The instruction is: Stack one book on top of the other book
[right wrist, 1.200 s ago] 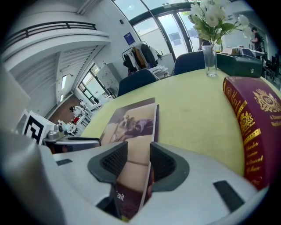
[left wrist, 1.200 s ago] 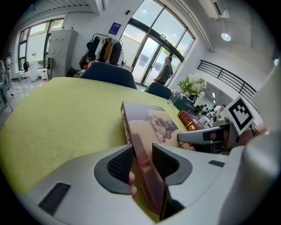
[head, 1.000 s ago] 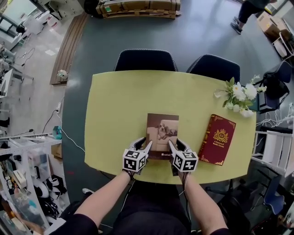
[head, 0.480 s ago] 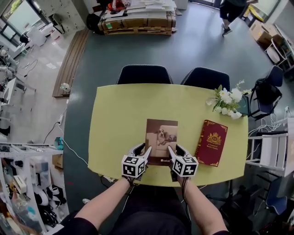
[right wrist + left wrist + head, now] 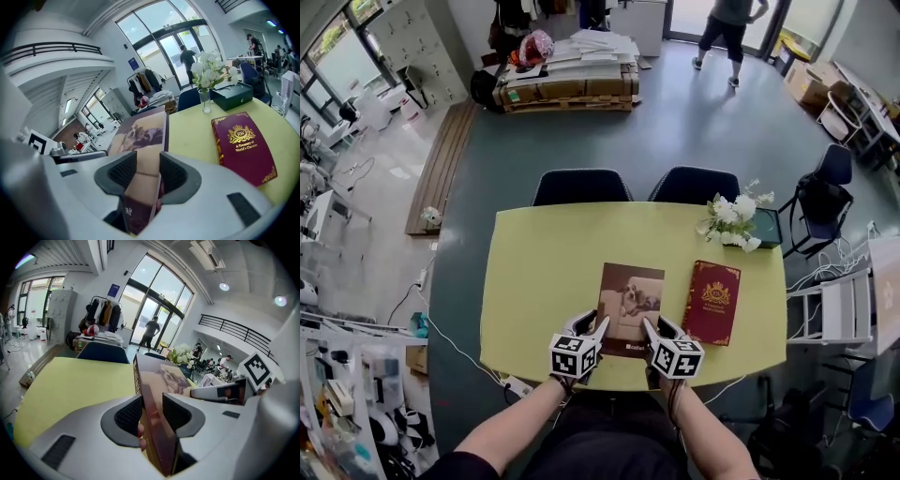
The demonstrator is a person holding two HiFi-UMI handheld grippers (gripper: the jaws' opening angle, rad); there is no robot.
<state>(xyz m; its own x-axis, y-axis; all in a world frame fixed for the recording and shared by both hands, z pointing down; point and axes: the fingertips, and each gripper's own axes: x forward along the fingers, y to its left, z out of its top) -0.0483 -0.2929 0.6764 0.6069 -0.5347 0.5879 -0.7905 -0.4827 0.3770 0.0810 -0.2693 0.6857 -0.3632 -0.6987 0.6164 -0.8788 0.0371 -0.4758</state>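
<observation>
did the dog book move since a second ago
Yes. The dog book has come up off the yellow table: it covers more of the tabletop and its right edge is closer to the red book.

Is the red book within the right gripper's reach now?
Probably not yet: the right gripper, jaws closing, is busy holding the brown book. Otherwise only bare table separates it from the red book.

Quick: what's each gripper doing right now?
Left gripper: shut on the brown book.
Right gripper: jaws closing, pressing the same brown book between them.
</observation>
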